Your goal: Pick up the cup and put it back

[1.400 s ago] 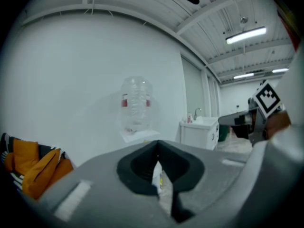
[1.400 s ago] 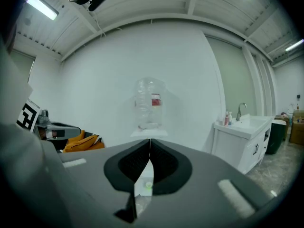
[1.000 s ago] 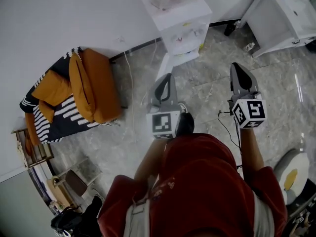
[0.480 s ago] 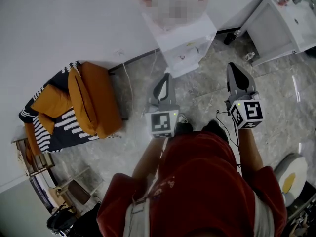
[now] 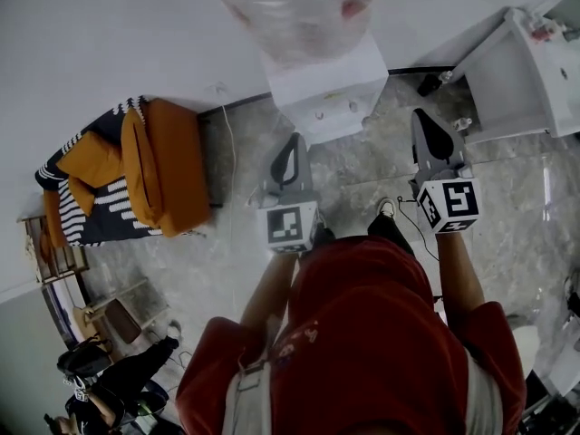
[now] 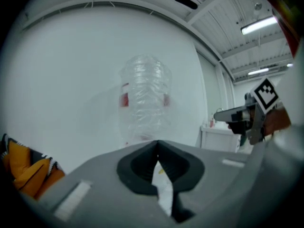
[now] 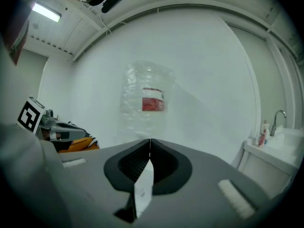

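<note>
Red cloth of the person's shirt (image 5: 362,333) fills the near ground, and both forearms reach out from it, side by side and held about level. The left gripper (image 5: 294,143) has its jaws pressed together with nothing between them, and the right gripper (image 5: 424,118) is closed and empty in the same way. Each carries its marker cube at the back, near the hand. A shoe (image 5: 386,208) shows just under the right gripper on the grey marbled floor (image 5: 362,175), and a thin cable (image 5: 228,152) runs across the floor to the left. Open floor lies between the jaw tips and a white water dispenser (image 5: 328,89) that stands against the white wall straight ahead. On top of it sits a large clear bottle (image 6: 145,99) with a red label; I cannot tell how full it is. Well to the left, an orange seat with black-and-white striped cushions (image 5: 136,175) is pushed against the same wall. To the right stands a white sink cabinet (image 5: 517,80) with a tap (image 7: 278,118) and a few small bottles (image 7: 262,136) on its top. Where the cup is, no view lets me say.
</note>
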The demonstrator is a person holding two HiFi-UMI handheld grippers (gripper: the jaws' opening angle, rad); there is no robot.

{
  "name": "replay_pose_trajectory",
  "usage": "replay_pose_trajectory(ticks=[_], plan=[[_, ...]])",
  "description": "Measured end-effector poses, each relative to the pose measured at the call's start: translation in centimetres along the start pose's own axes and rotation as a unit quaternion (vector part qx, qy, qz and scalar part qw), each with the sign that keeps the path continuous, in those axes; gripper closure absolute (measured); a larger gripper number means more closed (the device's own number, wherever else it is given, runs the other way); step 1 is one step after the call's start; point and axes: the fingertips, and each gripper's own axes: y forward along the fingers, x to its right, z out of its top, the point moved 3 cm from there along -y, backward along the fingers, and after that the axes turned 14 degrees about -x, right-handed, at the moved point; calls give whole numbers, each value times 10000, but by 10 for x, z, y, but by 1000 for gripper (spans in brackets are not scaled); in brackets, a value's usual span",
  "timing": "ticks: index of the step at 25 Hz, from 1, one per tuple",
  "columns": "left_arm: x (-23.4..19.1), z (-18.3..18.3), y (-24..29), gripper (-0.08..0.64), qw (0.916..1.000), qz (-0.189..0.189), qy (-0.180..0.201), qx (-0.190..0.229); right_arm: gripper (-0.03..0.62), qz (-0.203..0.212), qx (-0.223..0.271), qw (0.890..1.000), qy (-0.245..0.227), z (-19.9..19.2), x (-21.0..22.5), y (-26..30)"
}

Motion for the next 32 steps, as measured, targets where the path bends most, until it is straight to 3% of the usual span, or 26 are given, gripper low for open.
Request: replay_pose_trajectory(ticks=[4,6,15,19,22,29,32], plan=[[41,-4,14,561,9995,262,-75,-162,591,217,0,9952,-953,-6,28,-5],[61,-6,20,560,9990,349,-131,-229,591,359,6,9927,-1154,-12,39,-7],[107,-39,25,560,9972,627,-54,-398,591,888,-192,9931,-743,-73,71,-1],[105,-70,39,561,9971,502,203,-543,591,997,-563,9915,-626,-116,72,14],[99,-93,52,560,9971,391,186,-619,591,1041,-683,9907,-552,-138,68,31],[87,-186,94,561,9958,-227,247,-855,591,905,-806,9921,-334,-215,44,79],[77,-243,121,561,9924,-415,608,-987,591,865,-757,9931,-241,-257,32,107]])
